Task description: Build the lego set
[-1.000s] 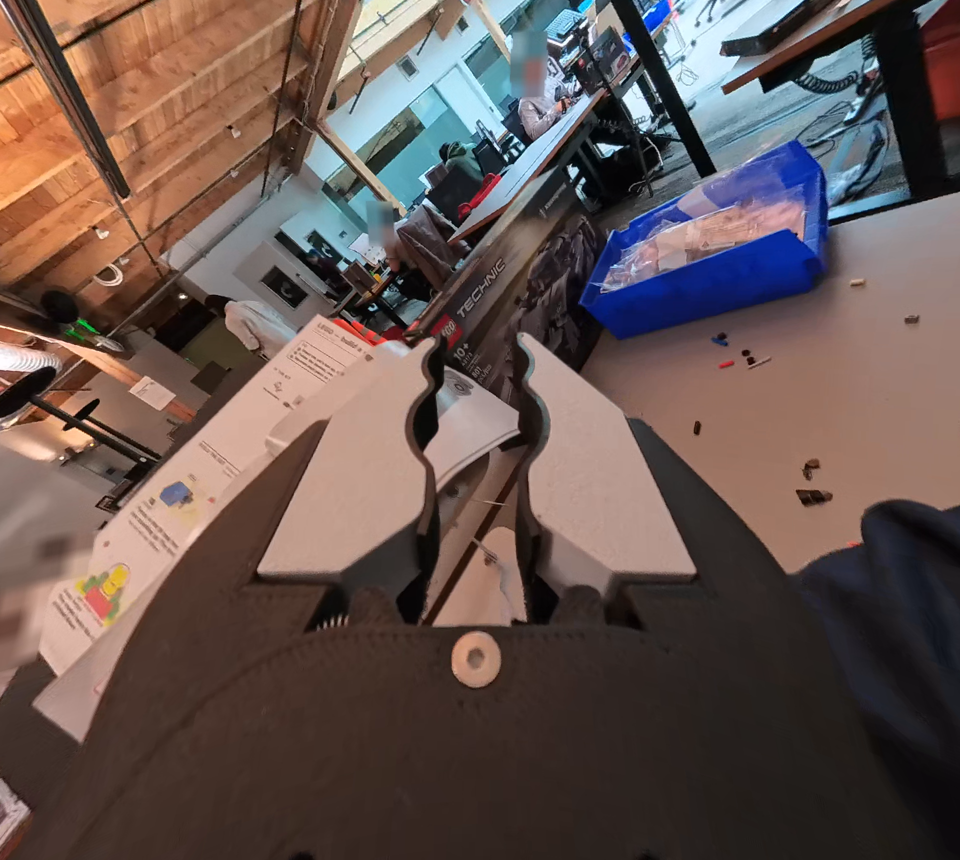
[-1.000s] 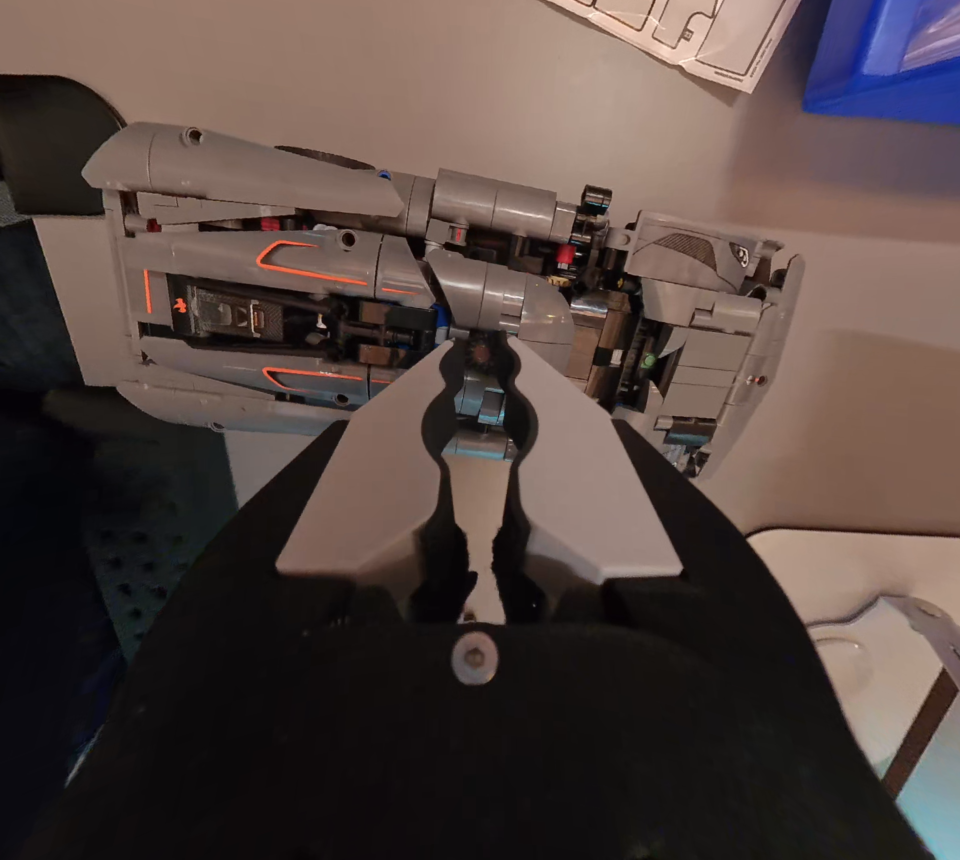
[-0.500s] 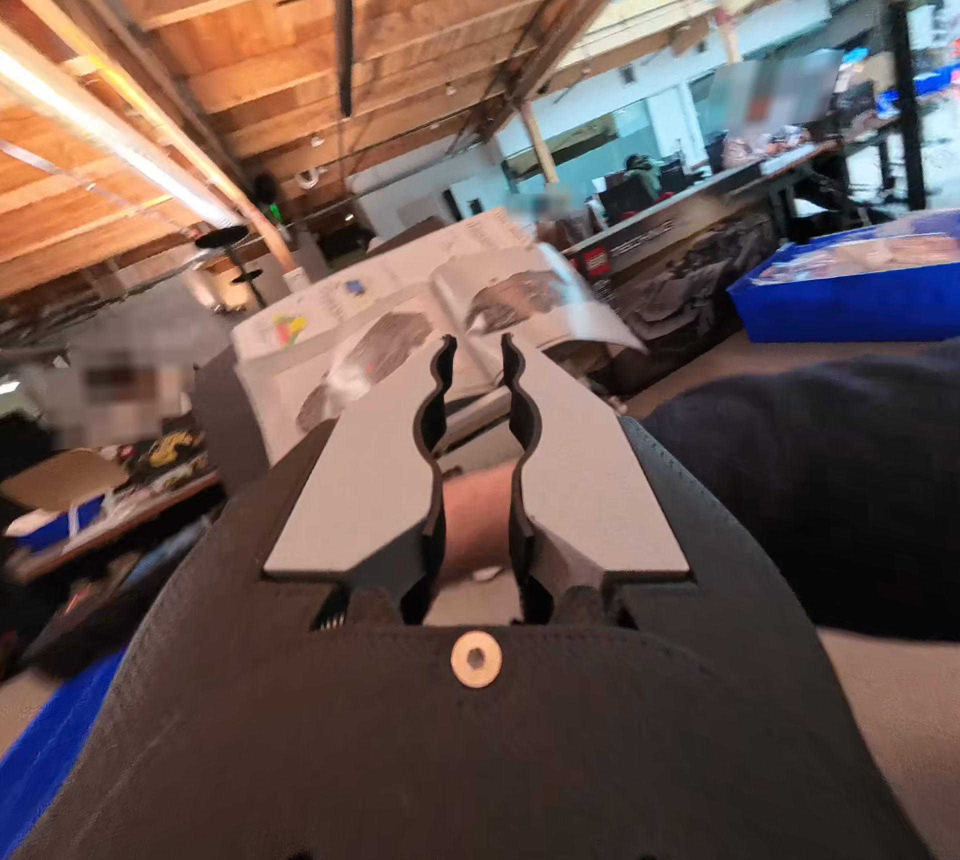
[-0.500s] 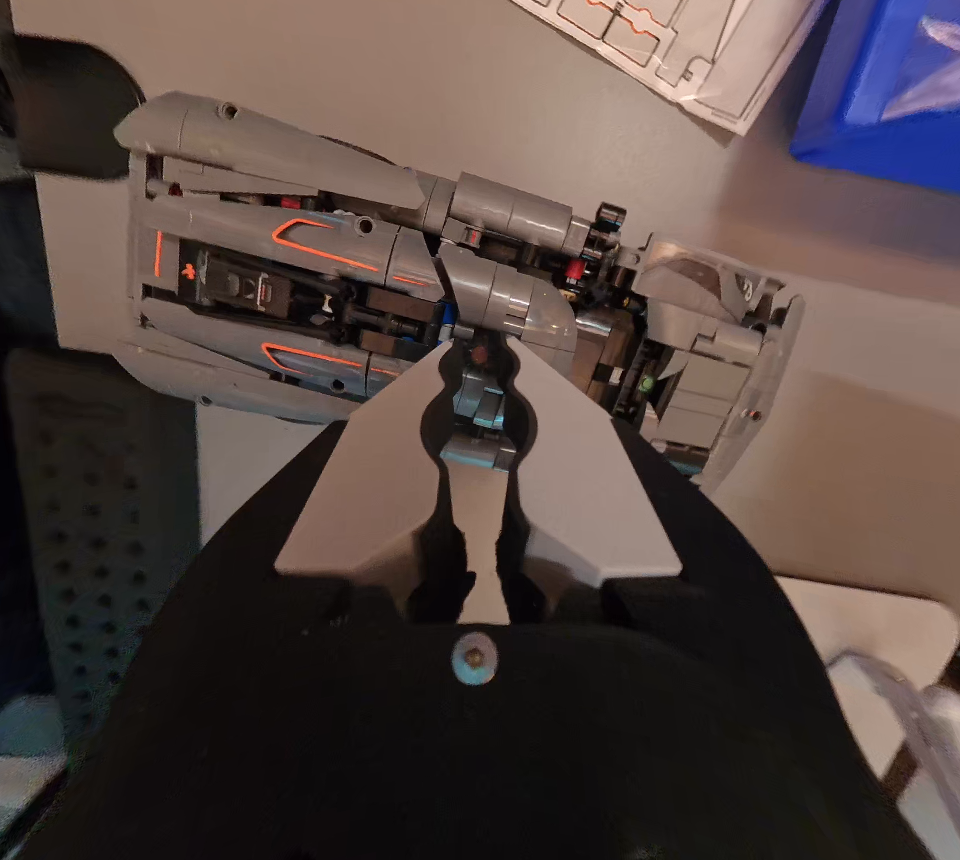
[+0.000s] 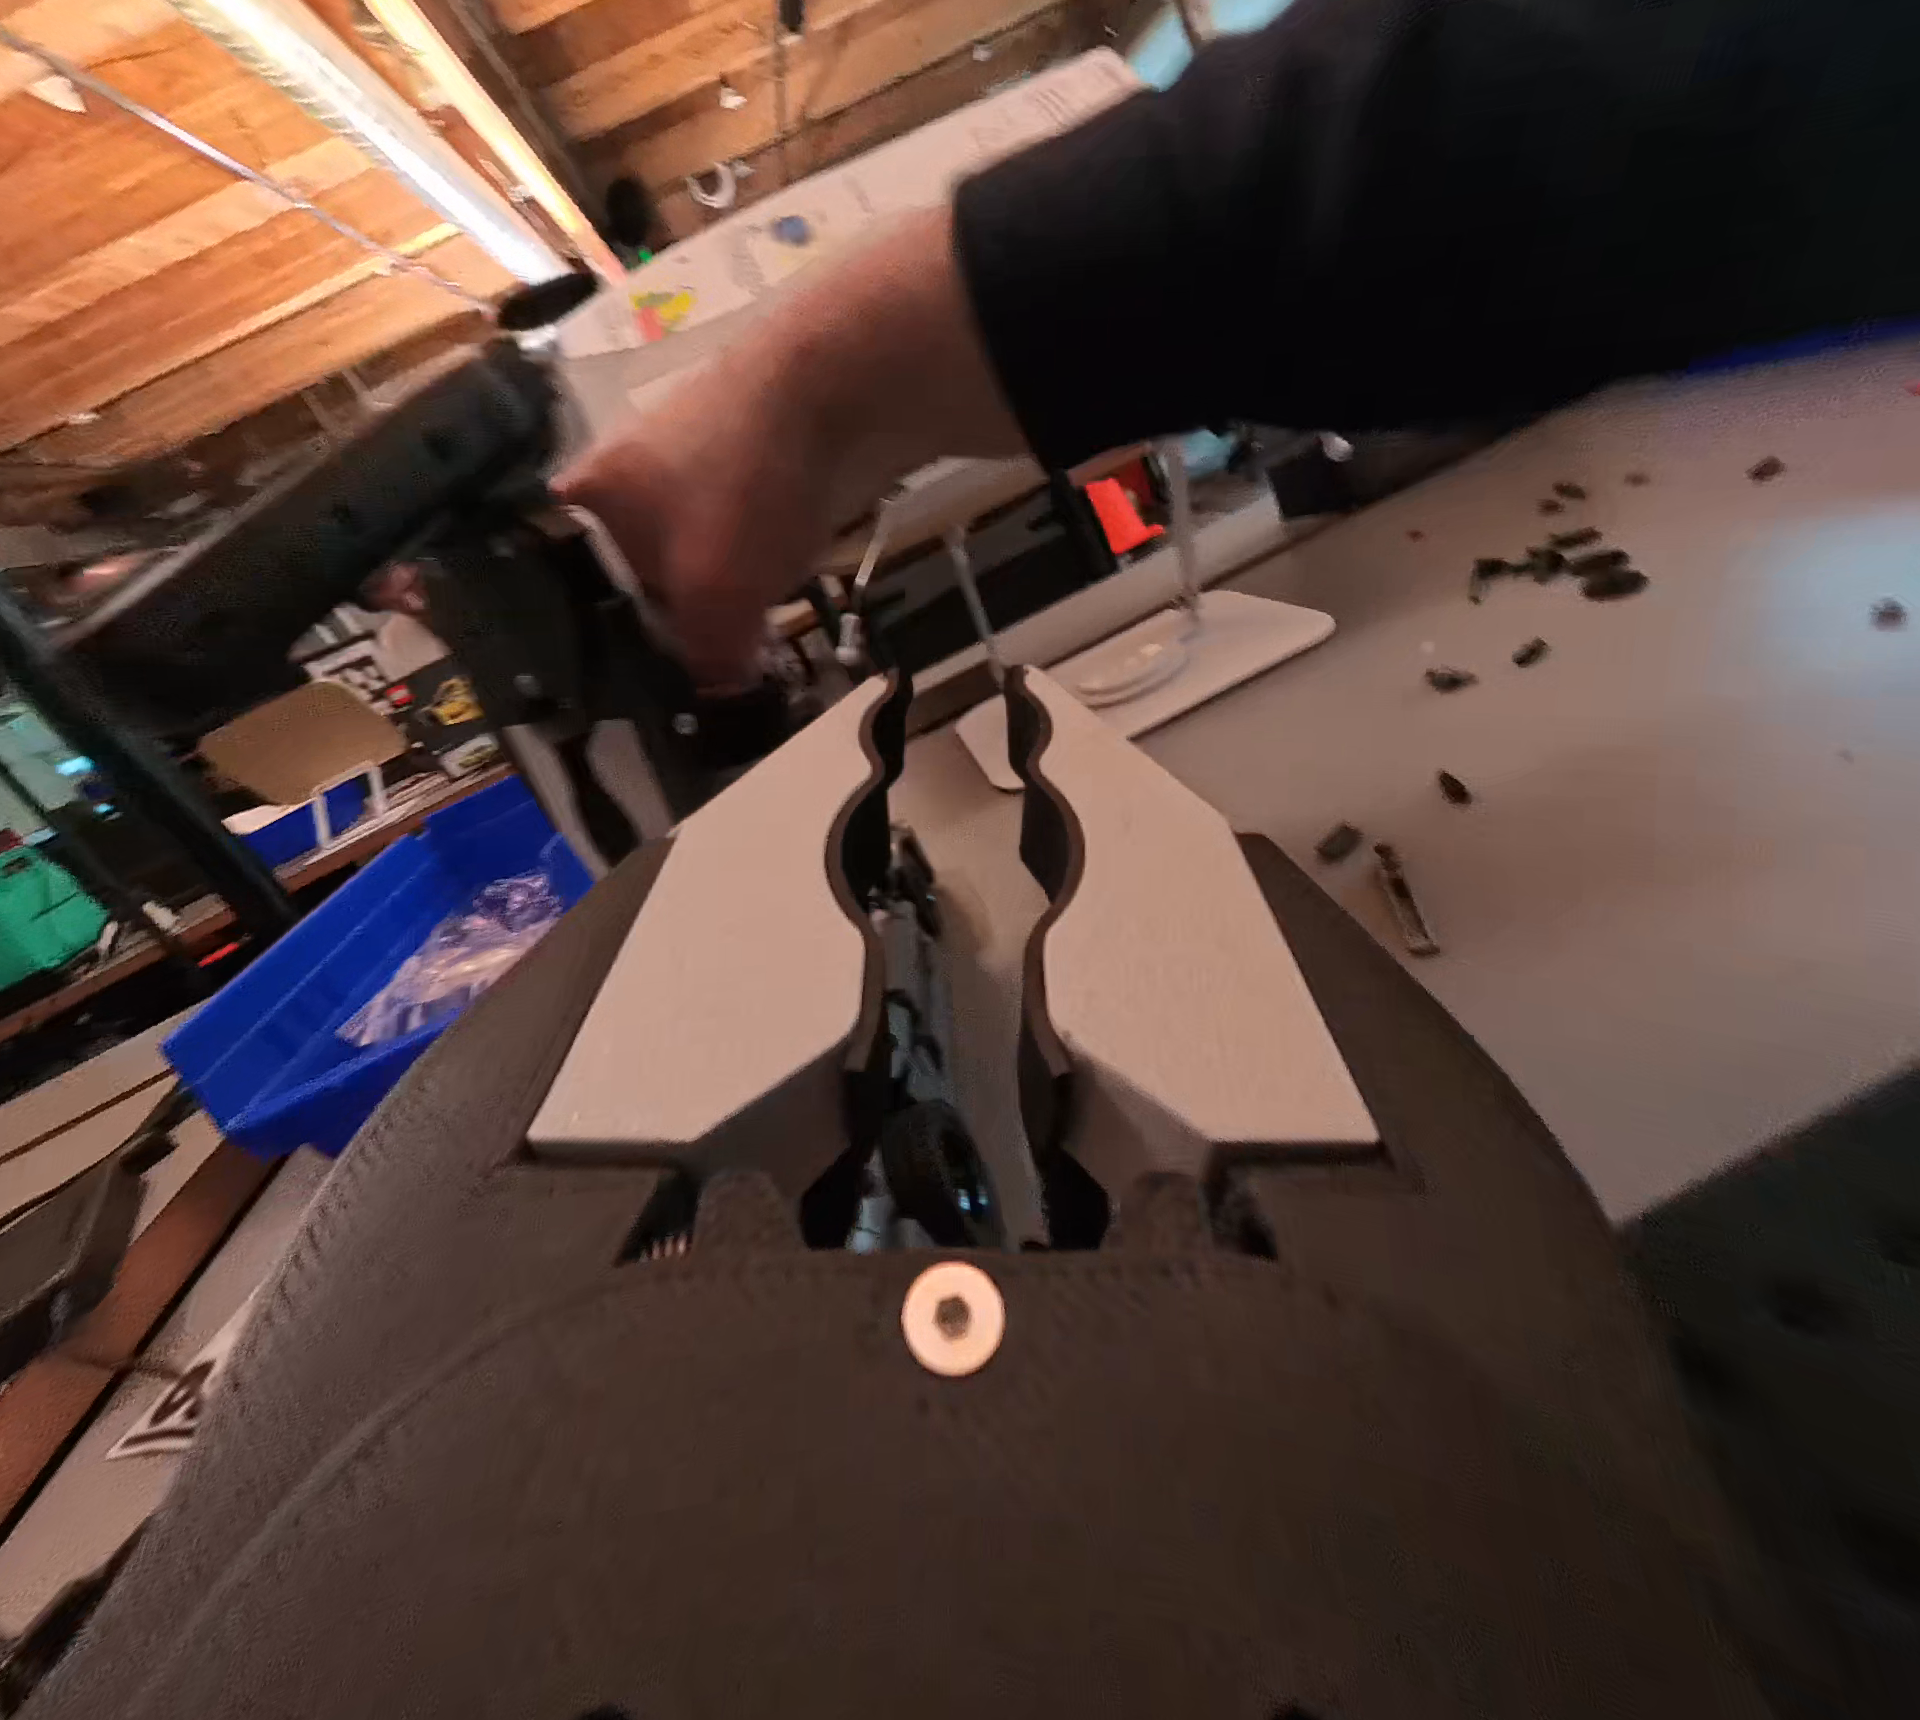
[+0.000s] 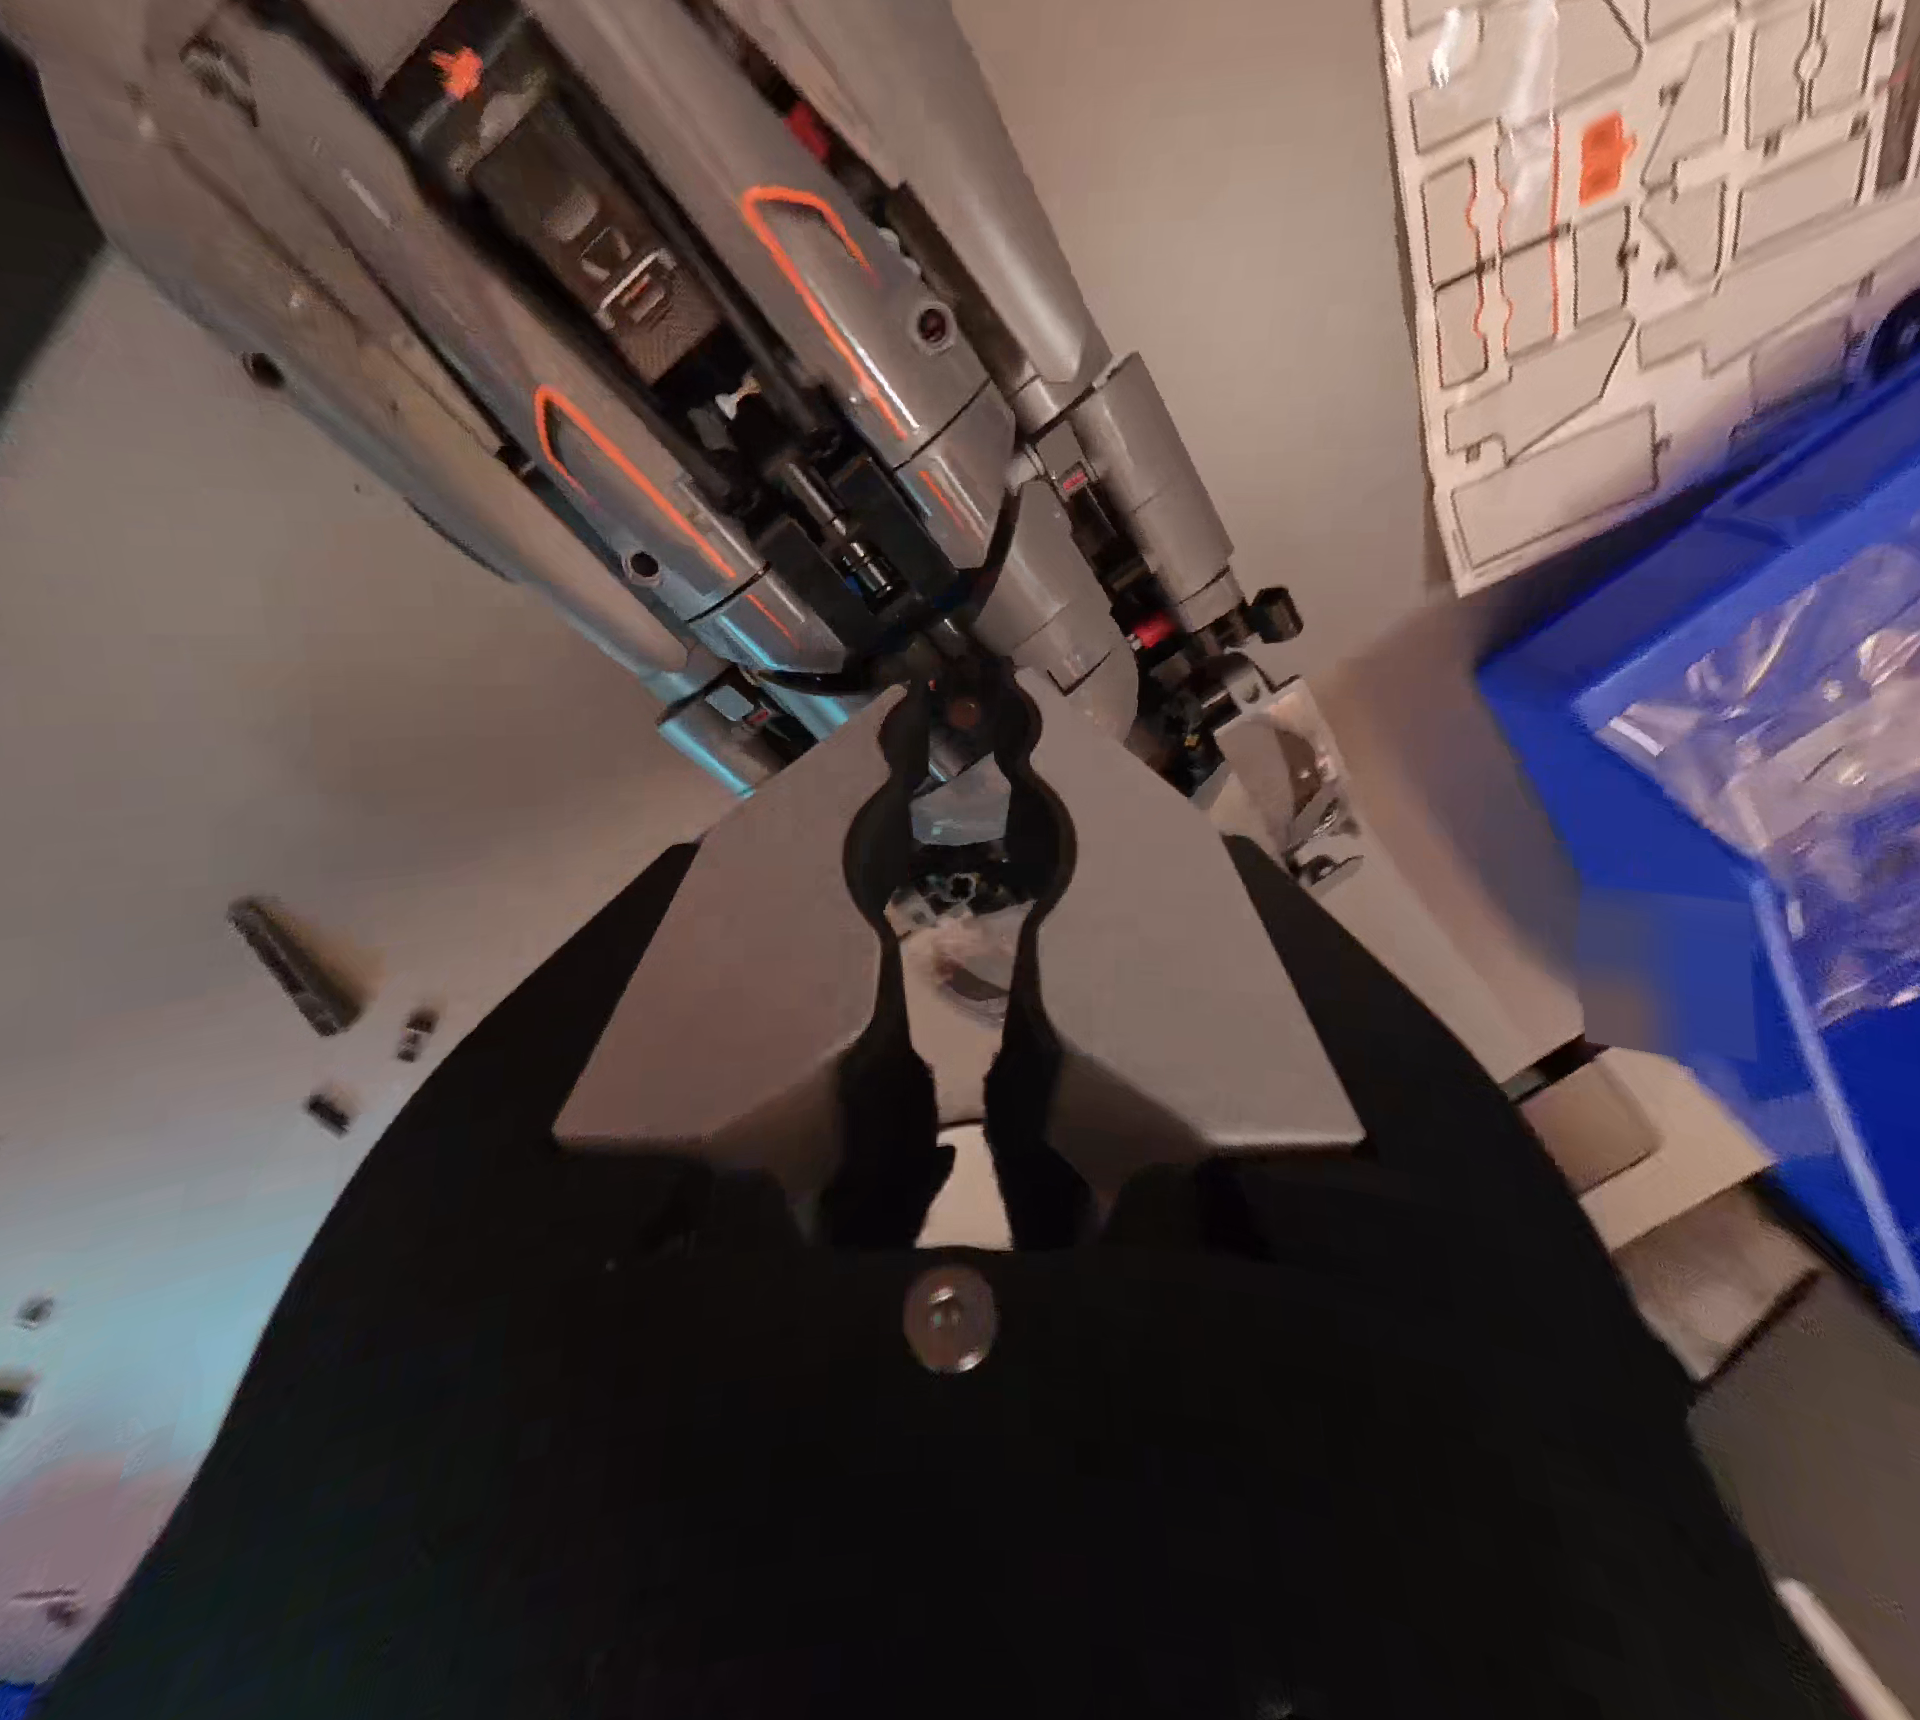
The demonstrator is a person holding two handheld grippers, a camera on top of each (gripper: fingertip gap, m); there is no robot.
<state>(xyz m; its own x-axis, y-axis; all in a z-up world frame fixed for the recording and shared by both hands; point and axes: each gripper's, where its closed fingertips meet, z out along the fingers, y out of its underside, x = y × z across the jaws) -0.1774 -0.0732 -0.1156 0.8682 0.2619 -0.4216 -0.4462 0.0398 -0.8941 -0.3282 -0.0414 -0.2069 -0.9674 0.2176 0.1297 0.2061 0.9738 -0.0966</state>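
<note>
Table: pale grey, matte. Loose dark bricks scattered across its far side in the left wrist view; a few more small dark pieces lie left of the right gripper. Blue bin with clear plastic bags sits at the model's right; a sticker sheet, white with outlined panels and one orange patch, lies beside it. A white stand base rests on the table ahead of the left gripper.

Model: long grey car body, smooth curved panels with orange line stickers, dark mechanical core showing down the middle. It lies on the table running diagonally away from the right gripper. Blurred.

Right gripper: pointed down at the model, jaws drawn close on a small part at the model's near end with a red pin between the tips.

Left gripper: tilted low over the table, jaws apart, nothing between the tips. Beneath the gap, part of the model with a black wheel is visible. Ahead of it a hand in a dark sleeve crosses the view, gripping the black handle of the other gripper; it blocks much of the background.
</note>
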